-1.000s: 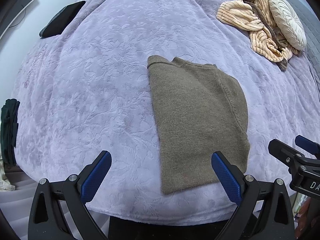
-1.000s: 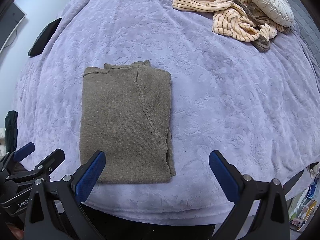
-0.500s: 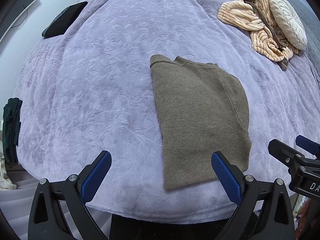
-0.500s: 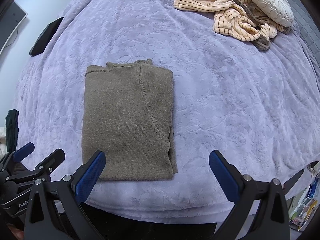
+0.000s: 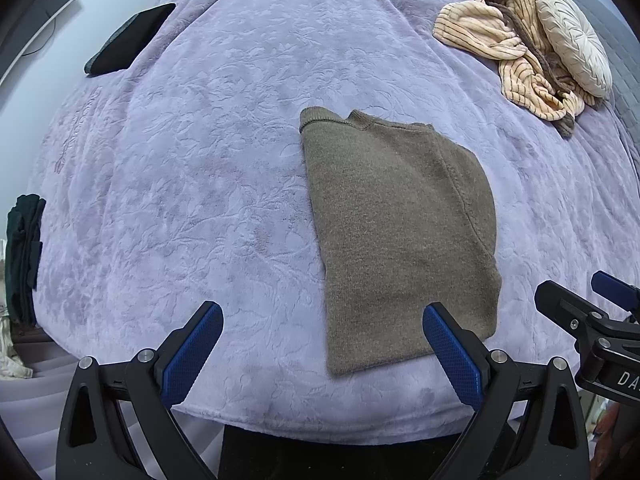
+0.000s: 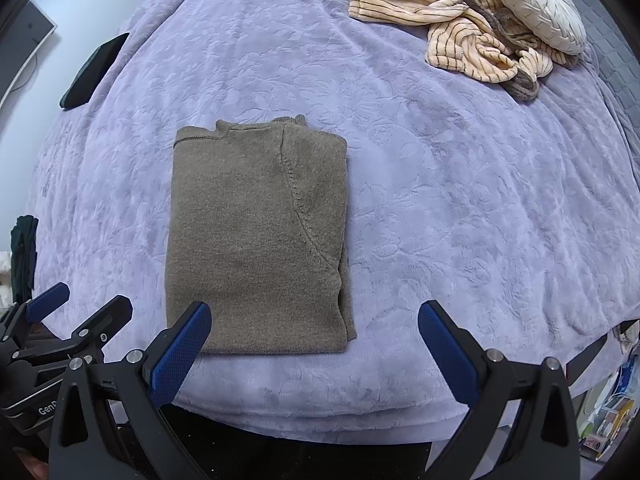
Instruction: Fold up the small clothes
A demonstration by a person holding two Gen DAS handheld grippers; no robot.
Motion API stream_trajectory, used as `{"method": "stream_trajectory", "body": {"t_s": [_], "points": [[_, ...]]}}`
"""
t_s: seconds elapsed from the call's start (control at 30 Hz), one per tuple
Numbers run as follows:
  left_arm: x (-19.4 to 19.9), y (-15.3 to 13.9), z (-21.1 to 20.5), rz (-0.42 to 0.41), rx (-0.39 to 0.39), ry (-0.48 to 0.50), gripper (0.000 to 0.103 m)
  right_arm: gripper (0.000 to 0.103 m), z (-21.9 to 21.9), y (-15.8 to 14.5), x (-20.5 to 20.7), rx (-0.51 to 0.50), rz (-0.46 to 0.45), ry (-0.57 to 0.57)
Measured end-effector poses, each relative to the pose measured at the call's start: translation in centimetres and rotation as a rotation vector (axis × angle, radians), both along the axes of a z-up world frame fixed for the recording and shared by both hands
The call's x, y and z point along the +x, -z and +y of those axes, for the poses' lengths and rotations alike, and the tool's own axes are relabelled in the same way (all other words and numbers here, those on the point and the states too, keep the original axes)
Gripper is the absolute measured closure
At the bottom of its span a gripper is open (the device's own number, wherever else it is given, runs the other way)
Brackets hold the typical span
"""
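Both grippers hang spread wide above the near edge of the bed, holding nothing. My left gripper (image 5: 322, 344) has its blue pads (image 5: 192, 354) apart, the right-hand one level with the near edge of the brown sweater (image 5: 400, 240). My right gripper (image 6: 314, 346) is just as wide, its left pad over the sweater's near left corner.

Going left to right on the lavender blanket (image 6: 460, 200): a dark flat object (image 5: 128, 40) lies at the far left edge, then the sweater, near the bed's front edge. It is folded into a neat rectangle, collar at the far end, with a curved sleeve seam along its right side and layered edges at the near right corner. Well apart, at the far right corner, a striped cream garment (image 6: 452, 28) lies crumpled against a round cushion (image 6: 532, 4).
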State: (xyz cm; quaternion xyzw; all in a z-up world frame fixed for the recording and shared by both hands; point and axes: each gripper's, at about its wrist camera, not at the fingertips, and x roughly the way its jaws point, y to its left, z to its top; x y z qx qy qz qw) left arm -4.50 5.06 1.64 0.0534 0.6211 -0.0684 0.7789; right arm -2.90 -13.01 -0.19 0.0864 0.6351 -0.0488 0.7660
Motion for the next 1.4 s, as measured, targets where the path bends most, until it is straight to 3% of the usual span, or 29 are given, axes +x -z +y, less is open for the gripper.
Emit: {"method": "stream_trajectory", "body": {"t_s": [1.4], "points": [[-0.32,-0.3,0.55,-0.009,0.003,0.022,0.002,0.0,0.48,-0.65,-0.39,-0.019,-0.008,-0.001]]}}
